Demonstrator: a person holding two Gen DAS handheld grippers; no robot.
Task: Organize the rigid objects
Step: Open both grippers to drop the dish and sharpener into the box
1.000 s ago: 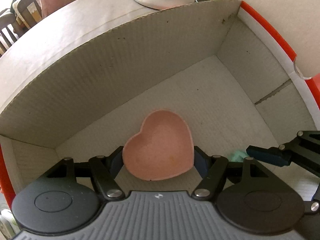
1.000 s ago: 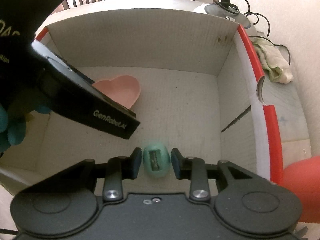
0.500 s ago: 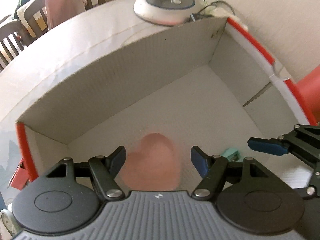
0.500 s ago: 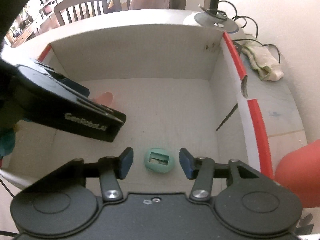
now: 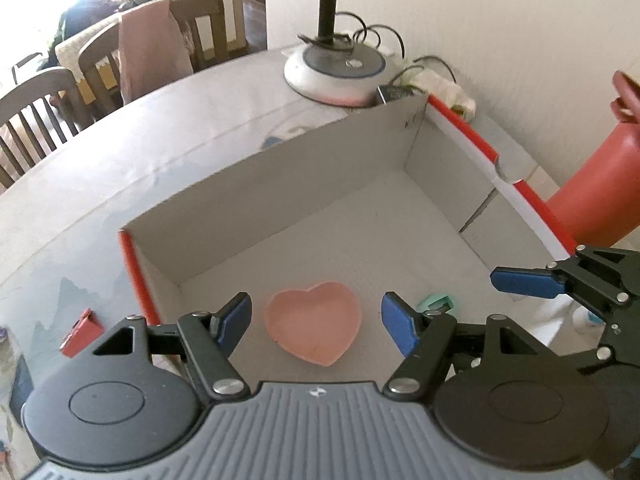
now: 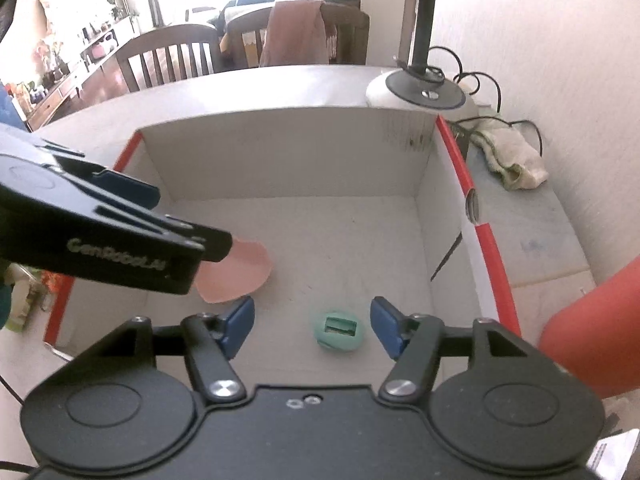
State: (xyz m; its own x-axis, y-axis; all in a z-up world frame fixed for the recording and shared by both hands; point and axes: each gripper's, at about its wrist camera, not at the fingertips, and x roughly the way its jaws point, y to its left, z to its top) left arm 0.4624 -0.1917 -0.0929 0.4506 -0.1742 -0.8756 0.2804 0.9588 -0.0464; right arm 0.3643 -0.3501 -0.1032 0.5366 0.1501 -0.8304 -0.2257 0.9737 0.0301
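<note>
Grey table (image 5: 120,168), wide and round-edged, carries everything. On it an open cardboard box (image 5: 280,188) with red-trimmed rims, pale inside walls. Beside the box's right wall, a large red vessel (image 5: 592,192), only partly in frame. Beyond the far corner of the box, a round white lamp base (image 5: 336,72) with a dark pole and tangled cables; a crumpled pale cloth (image 6: 512,160) lies on the table next to it. Wooden chairs (image 6: 172,56) past the table's far edge, one draped in pink fabric. Left gripper (image 5: 316,320) above the box floor, jaws spread and gripping nothing; the pink heart-shaped dish (image 5: 314,326) lies flat on the floor, seen between the blue pads with a clear gap on each side. Right gripper (image 6: 312,324) likewise over the box; its jaws have just been opening and stand apart, pads off the small green oval piece (image 6: 340,332), which rests on the box floor between them, slot side up, nearer the right wall than the dish. Dish and green piece lie apart, not touching. Small red carton (image 5: 80,332) on the table outside the box's left wall.
</note>
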